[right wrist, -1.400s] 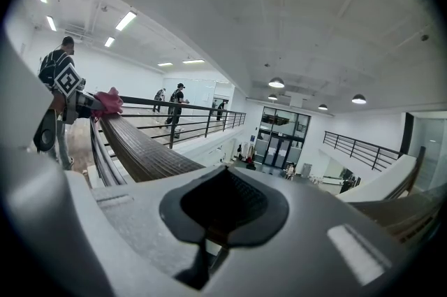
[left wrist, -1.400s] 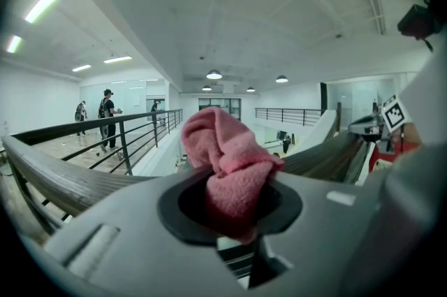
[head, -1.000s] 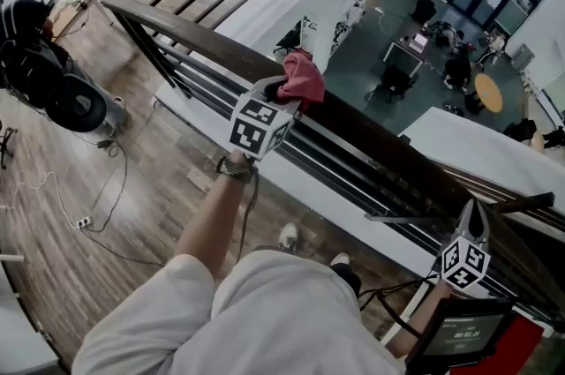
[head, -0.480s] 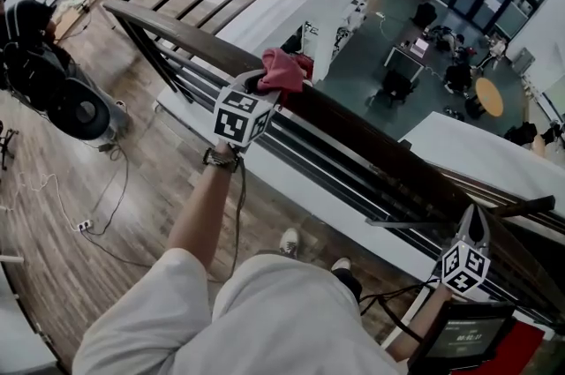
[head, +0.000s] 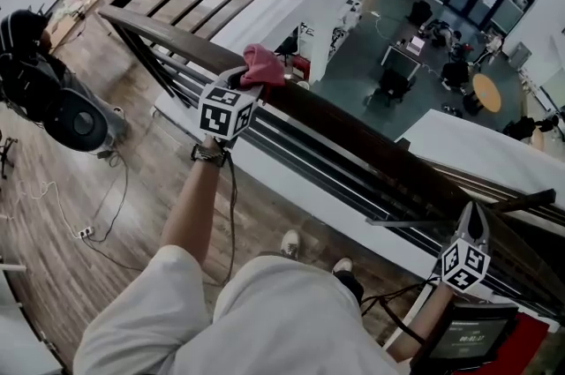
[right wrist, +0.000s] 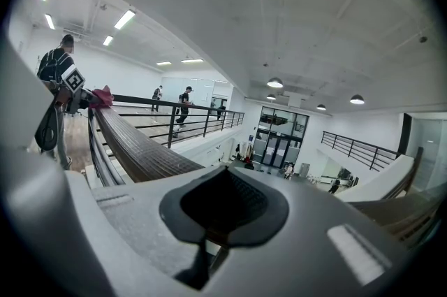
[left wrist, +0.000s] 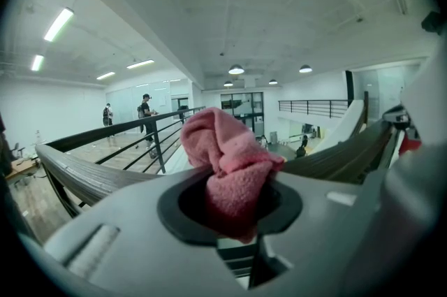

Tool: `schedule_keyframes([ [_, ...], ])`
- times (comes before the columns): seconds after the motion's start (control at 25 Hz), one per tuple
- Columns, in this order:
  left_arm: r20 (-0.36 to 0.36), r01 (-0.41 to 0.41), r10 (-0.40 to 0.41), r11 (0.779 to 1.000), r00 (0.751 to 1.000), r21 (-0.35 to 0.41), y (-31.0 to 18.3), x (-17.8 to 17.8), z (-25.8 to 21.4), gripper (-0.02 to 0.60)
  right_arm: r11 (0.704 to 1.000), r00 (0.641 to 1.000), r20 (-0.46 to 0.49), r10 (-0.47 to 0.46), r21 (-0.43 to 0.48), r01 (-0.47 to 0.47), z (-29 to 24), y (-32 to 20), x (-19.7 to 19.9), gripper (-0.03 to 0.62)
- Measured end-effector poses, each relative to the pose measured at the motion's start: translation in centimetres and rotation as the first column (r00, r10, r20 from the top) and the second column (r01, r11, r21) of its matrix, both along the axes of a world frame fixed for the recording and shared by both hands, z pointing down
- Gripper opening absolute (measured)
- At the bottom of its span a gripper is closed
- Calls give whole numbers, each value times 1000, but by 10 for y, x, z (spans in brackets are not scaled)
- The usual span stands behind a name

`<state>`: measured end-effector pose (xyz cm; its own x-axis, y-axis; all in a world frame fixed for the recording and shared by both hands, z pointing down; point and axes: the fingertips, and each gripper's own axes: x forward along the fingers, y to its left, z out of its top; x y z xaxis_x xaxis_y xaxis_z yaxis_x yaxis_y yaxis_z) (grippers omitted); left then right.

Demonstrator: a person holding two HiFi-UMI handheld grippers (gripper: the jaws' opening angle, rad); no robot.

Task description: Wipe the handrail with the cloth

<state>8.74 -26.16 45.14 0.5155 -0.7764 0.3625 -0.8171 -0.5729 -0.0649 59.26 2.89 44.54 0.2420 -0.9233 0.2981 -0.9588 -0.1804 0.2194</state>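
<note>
The dark wooden handrail [head: 371,153] runs from upper left to lower right in the head view. A pink cloth [head: 263,64] lies bunched on top of it near its left end. My left gripper [head: 252,80] is shut on the cloth and presses it to the rail. In the left gripper view the cloth [left wrist: 230,163] fills the space between the jaws, with the handrail [left wrist: 84,173] stretching away on both sides. My right gripper [head: 474,219] hangs shut and empty beside the rail at lower right. Its own view looks along the handrail [right wrist: 140,149] to the distant cloth [right wrist: 103,96].
A person in black [head: 26,56] stands with round dark gear at far left, and cables [head: 97,214] trail over the wood floor. Beyond the rail is a drop to a lower hall with desks [head: 406,56]. A small screen [head: 463,333] sits at lower right.
My left gripper has slid the cloth along the handrail toward its upper-left end. The right gripper has stayed where it was.
</note>
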Motion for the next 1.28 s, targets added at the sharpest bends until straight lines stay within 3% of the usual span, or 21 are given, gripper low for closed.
schedule_keyframes([
  [0.28, 70, 52, -54, 998, 996, 26, -10, -22, 1, 97, 1000, 1000, 5, -2, -9, 2, 2, 0, 0, 0],
  [0.52, 196, 75, -100, 988, 975, 132, -9, -30, -5, 94, 1000, 1000, 4, -16, -9, 16, 0, 0, -5, 2],
  [0.92, 212, 120, -144, 985, 967, 123, 9, -20, 2, 91, 1000, 1000, 28, -5, -26, 6, 4, -8, -13, 2],
  [1.28, 228, 79, -96, 994, 969, 79, 31, 8, 9, 91, 999, 998, 64, -26, -21, 27, 9, -6, -13, 2],
])
